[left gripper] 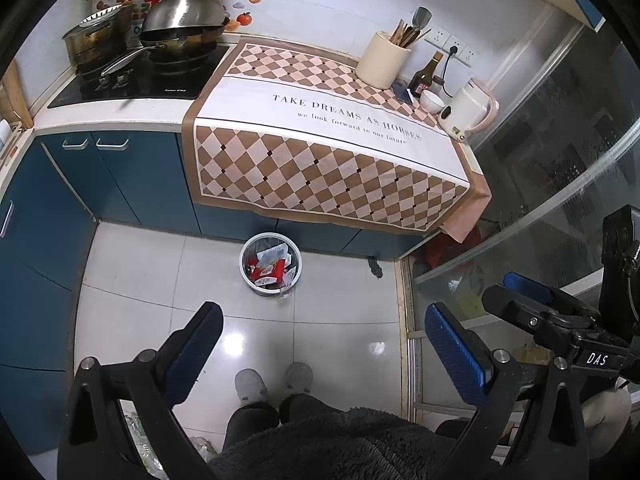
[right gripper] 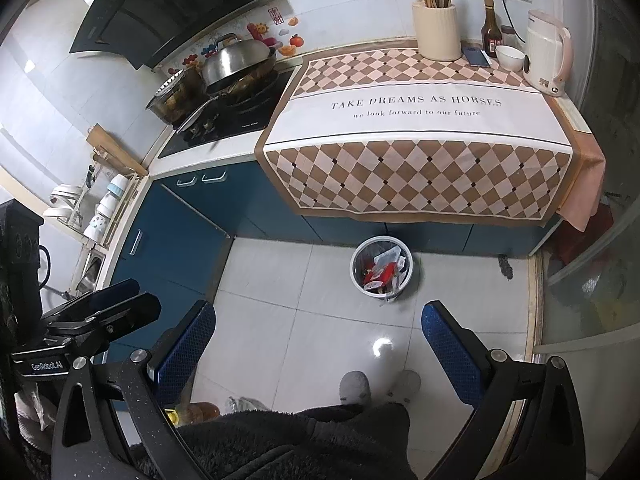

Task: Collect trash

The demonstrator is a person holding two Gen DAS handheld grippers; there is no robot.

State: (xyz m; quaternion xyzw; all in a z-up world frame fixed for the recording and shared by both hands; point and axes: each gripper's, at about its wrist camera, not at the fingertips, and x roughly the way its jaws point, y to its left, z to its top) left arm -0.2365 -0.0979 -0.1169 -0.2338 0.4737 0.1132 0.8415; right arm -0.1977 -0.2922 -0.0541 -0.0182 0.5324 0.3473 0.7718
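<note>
Both claws, left (left gripper: 324, 344) and right (right gripper: 318, 340), gaped empty above the round white trash-filled plastic bin (left gripper: 270, 264) on the floor.

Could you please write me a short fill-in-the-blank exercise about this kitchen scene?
1. The white trash bin stands on the tiled ____, in front of the blue cabinets.
2. Both the left gripper and the right gripper are ____ and hold nothing.
3. The checked cloth on the counter bears the words "TAKE DREAMS AS ____".
4. The white kettle stands at the cloth's far ____ corner.

Missing words: floor; open; HORSES; right
</note>
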